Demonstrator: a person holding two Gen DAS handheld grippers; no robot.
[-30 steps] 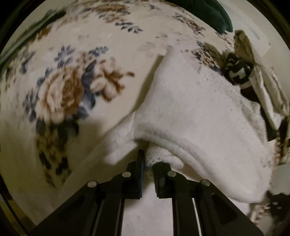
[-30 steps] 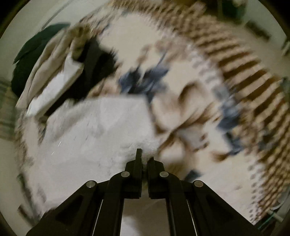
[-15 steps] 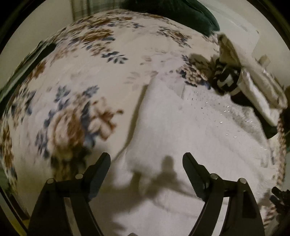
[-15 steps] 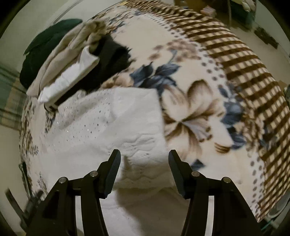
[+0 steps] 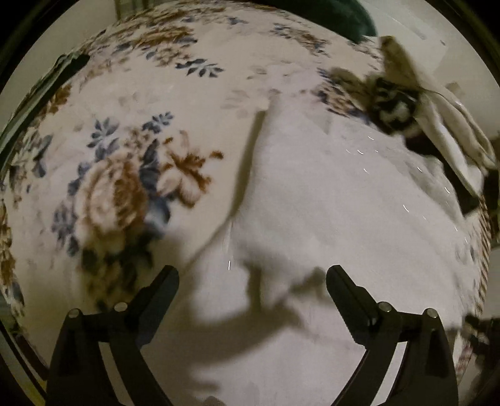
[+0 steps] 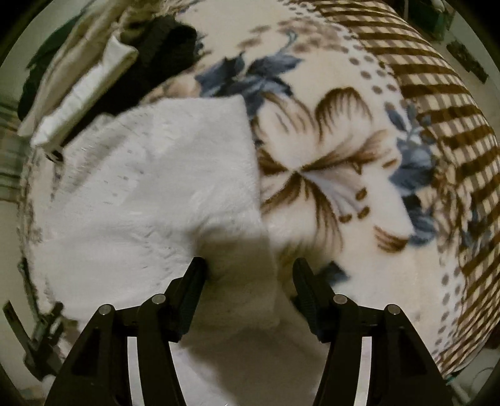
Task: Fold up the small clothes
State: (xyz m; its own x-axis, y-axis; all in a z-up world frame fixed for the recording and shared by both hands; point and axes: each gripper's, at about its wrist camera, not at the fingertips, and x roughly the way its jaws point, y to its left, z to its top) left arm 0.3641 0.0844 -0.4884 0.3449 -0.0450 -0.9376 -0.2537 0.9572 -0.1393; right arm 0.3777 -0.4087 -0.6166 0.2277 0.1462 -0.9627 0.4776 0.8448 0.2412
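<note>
While the white garment [image 5: 328, 203] lies spread flat on the floral blanket [image 5: 131, 131], the left claw [image 5: 252, 282] stands wide above its near part, jaws having just been opening, with nothing pressed between them; only the claw's shadow falls on the cloth. Left of the garment in this view is bare blanket with a large brown and blue rose. At the far right lies a pile of clothes [image 5: 431, 125], blurred: a black-and-white patterned piece and pale folded cloth can be made out, but how many pieces it holds cannot be told. A dark green cloth [image 5: 337, 18] is cut off at the top edge.

In the right wrist view the same pile [image 6: 93, 71] sits at the upper left, with black and cream pieces, cut by the frame. The white garment [image 6: 162, 175] fills the left half, its straight edge running down toward the right claw [image 6: 250, 271]. That claw is part open, its jaws apart after just opening; the garment's edge lies between them, the left finger close against the cloth, the right one clear of it. To the right the blanket [image 6: 343, 150] shows a brown lily and a checked border [image 6: 437, 103].
</note>
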